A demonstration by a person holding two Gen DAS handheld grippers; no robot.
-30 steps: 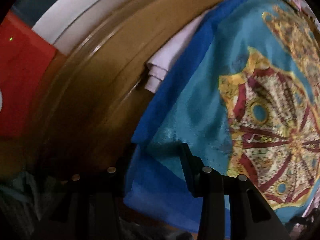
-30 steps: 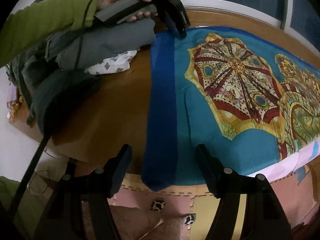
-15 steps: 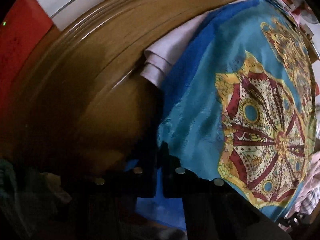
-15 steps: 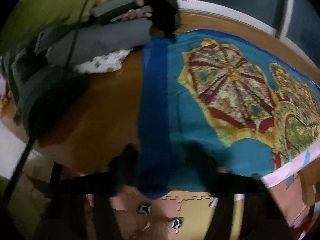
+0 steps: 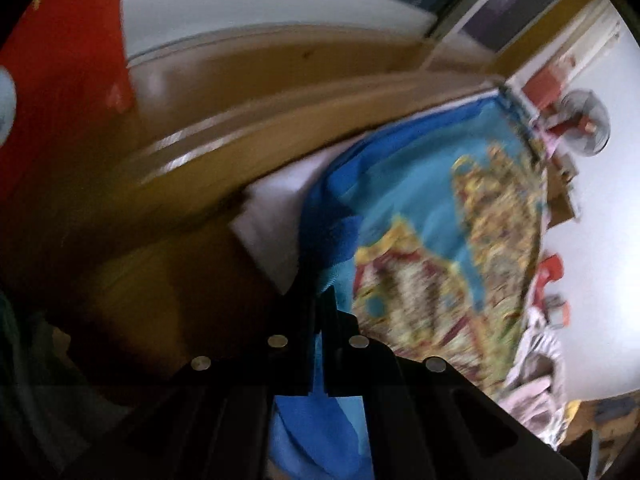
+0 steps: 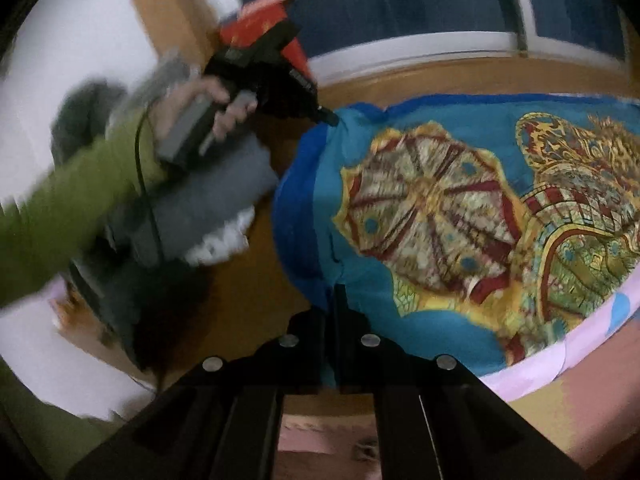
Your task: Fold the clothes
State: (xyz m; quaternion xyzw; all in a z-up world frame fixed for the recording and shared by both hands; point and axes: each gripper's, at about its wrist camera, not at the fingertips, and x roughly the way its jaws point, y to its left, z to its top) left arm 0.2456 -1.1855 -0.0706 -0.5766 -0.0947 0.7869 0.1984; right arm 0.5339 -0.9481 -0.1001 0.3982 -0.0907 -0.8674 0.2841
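A blue scarf (image 6: 460, 208) with a gold and red ornamental print lies spread over a wooden table (image 6: 240, 280). My right gripper (image 6: 334, 292) is shut on the scarf's near left corner, the blue hem pinched between its black fingers. My left gripper (image 5: 322, 296) is shut on the far left corner, and the dark blue hem (image 5: 340, 240) bunches up just ahead of it. In the right wrist view the left gripper (image 6: 330, 118) shows at the scarf's far corner, held by a hand in a green sleeve (image 6: 72, 208).
A pile of grey and white clothes (image 6: 208, 208) sits on the table left of the scarf. A folded white cloth (image 5: 276, 220) lies under the scarf's far edge. Pink fabric (image 6: 560, 356) shows beneath its near edge. A red box (image 6: 260, 20) and a window sill (image 6: 440, 48) stand behind.
Both grippers went from open to shut on the scarf's left corners and lifted them. The left edge now bunches and curls inward instead of lying flat.
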